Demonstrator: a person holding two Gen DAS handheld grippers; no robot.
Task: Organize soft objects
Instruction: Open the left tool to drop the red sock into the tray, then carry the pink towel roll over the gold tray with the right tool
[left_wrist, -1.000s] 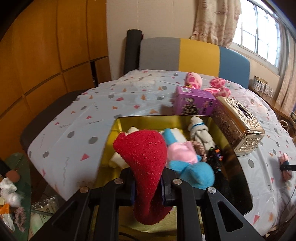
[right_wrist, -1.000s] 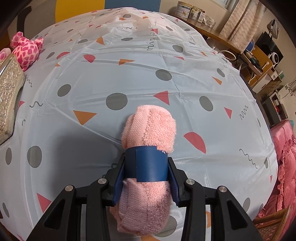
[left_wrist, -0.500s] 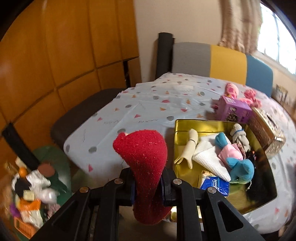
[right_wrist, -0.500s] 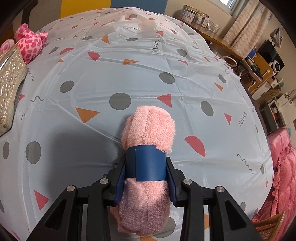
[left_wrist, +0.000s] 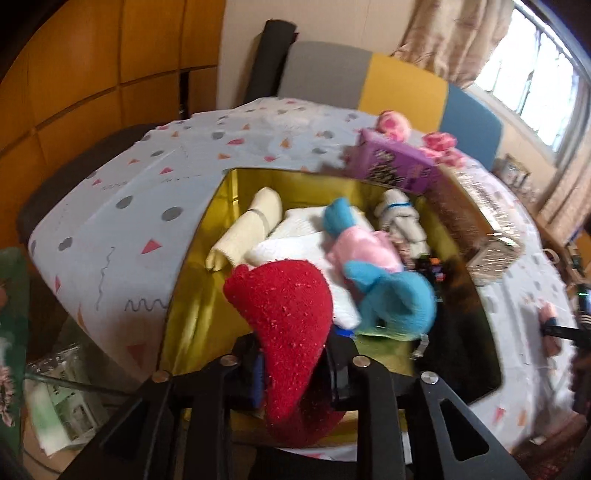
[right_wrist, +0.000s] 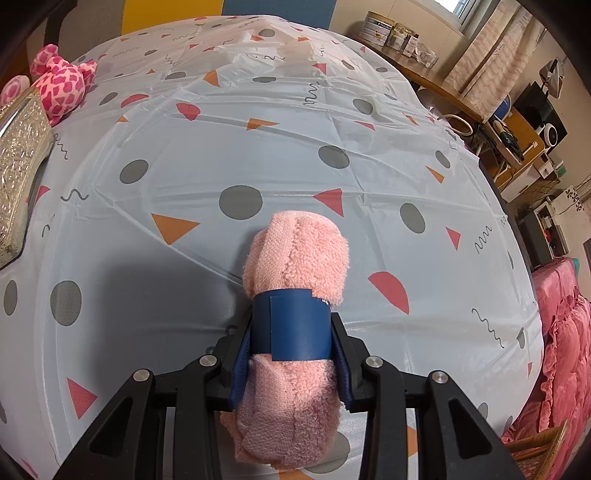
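Gold box (left_wrist: 221, 192) only in left view; pink plush (right_wrist: 61, 86) clear in right.

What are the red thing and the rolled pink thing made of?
The red sock looks like fuzzy knit fabric, with a nubbly, matte surface. The pink towel roll looks like terry cloth, loopy and soft, with a stitched hem. The blue band around it is smooth, maybe paper or plastic.

We can read almost nothing here. On the tins (right_wrist: 380, 26) standing on the far side shelf we make out only the letters "Prote". The print on the purple box (left_wrist: 393, 168) is too blurred for us to read.
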